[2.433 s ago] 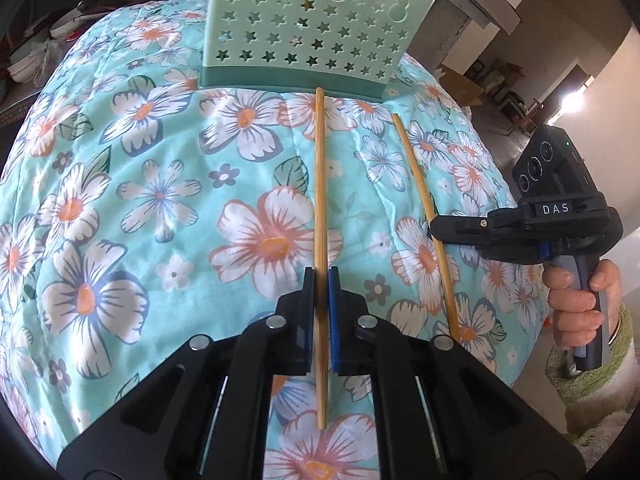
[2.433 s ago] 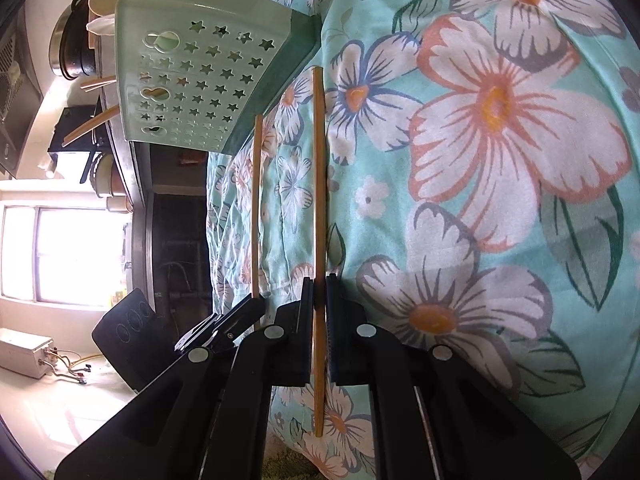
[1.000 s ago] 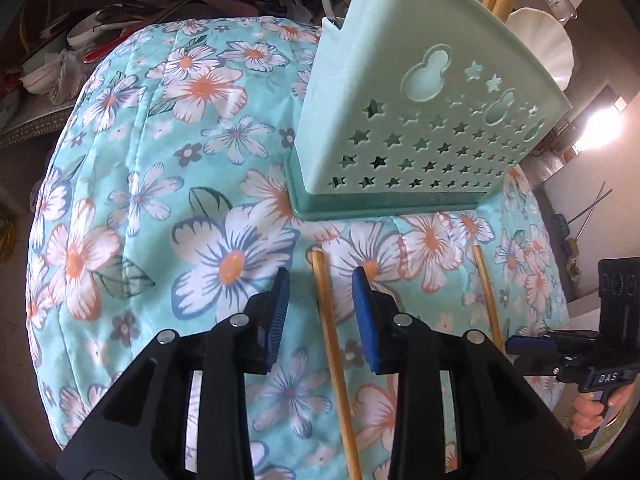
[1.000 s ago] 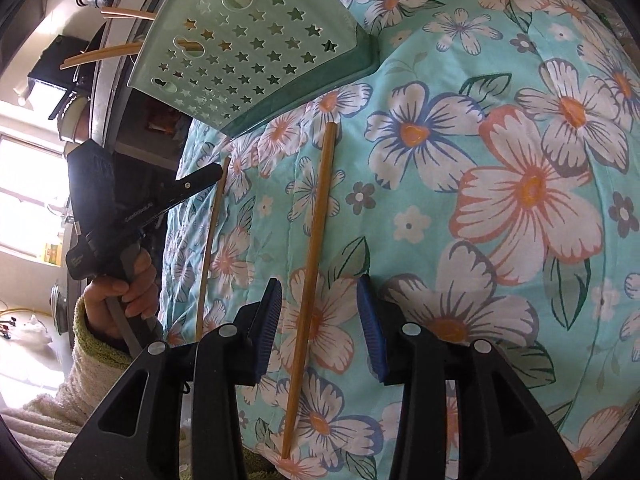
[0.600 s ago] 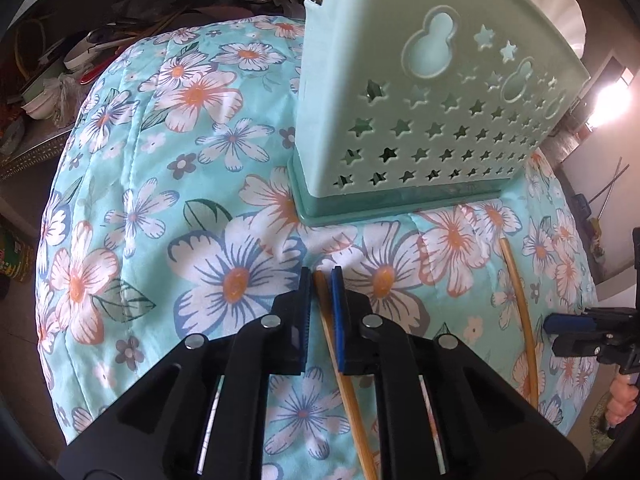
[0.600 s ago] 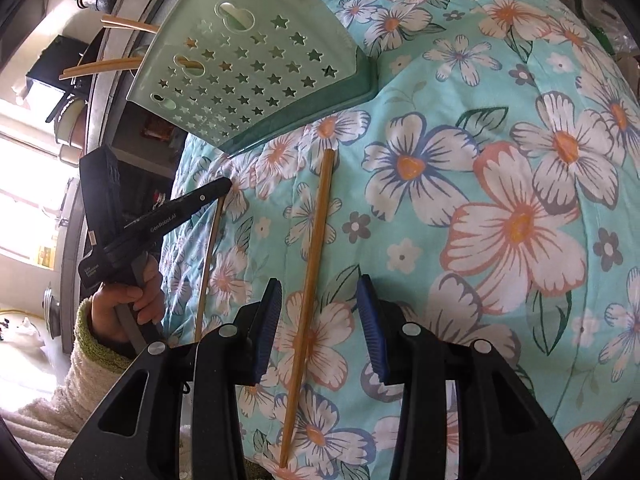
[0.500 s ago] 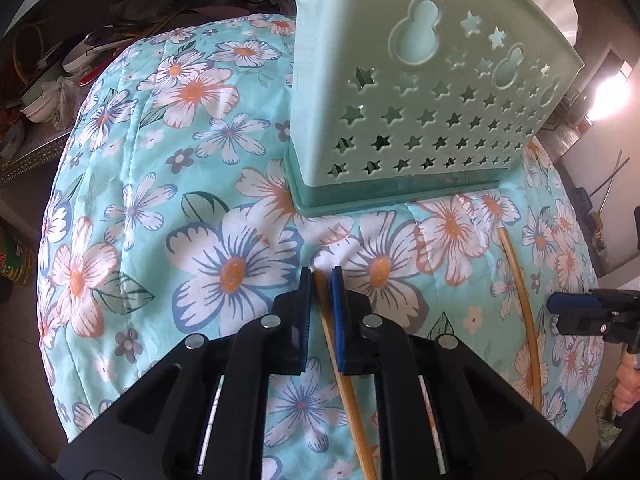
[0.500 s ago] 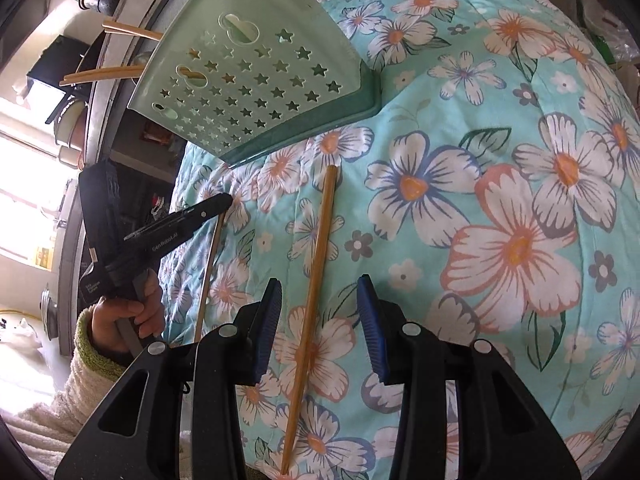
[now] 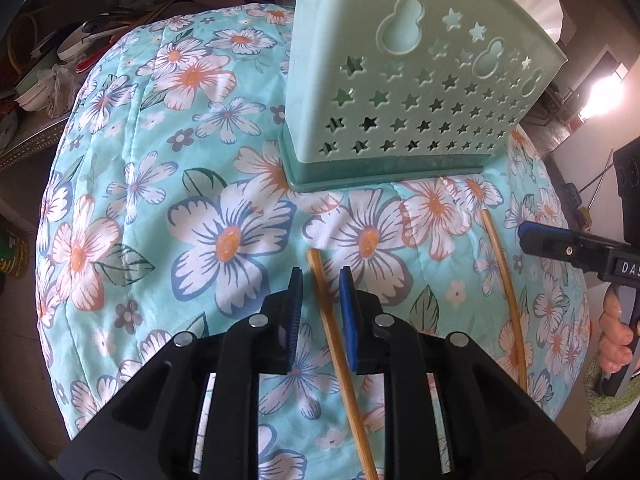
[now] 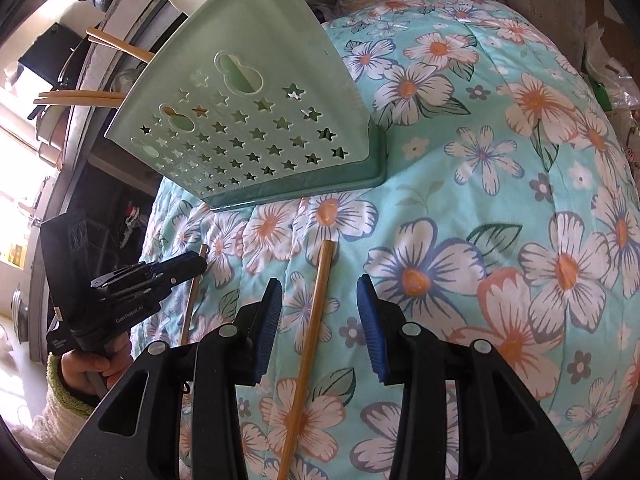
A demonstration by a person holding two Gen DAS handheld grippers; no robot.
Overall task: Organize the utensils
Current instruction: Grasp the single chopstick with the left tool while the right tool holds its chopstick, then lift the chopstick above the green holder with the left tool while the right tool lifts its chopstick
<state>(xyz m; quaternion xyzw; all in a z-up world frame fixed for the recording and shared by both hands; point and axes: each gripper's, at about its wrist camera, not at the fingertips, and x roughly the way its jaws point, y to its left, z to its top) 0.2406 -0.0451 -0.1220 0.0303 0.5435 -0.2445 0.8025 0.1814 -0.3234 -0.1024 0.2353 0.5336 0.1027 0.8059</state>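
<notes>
Looking along the left tool (image 9: 319,280), its jaws have just been opening and stand slightly apart around one chopstick (image 9: 336,344) on the floral quilt (image 9: 132,184), gripping nothing. The mint star-punched utensil holder (image 9: 404,92) stands just beyond the stick's tip. A second chopstick (image 9: 502,280) lies to the right, near the right tool (image 9: 536,240), whose body reads "DAS".

From the right wrist, the right tool (image 10: 318,308) sits partly open around a chopstick (image 10: 314,316) without touching it. The left tool (image 10: 192,264), in a hand (image 10: 92,368), carries small writing too blurred to read. The holder (image 10: 256,92) leans beyond.
</notes>
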